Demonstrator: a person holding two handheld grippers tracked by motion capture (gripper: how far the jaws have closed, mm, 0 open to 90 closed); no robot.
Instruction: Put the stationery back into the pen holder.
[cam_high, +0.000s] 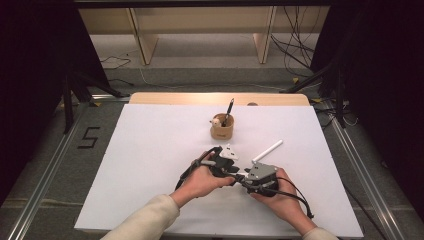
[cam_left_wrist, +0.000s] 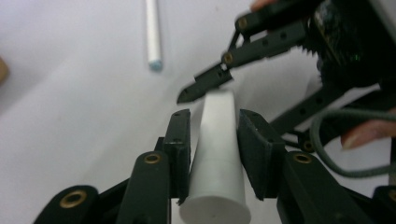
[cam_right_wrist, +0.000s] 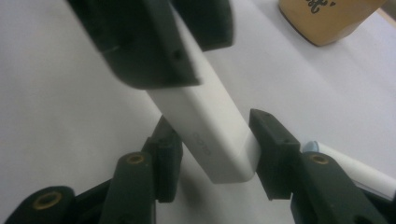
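while the left gripper (cam_left_wrist: 214, 140) is clamped on a white bar (cam_left_wrist: 215, 158), the right gripper (cam_right_wrist: 212, 154) straddles its far end, one pad touching, jaws apart.

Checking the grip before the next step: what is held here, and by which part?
The left gripper clamps a white plastic marker mid-barrel; the right gripper's jaws straddle its end.

Cream sleeves; black tongs (cam_high: 239, 176) with brass-ringed pivots, grey three-cornered top plates and trailing dark cables
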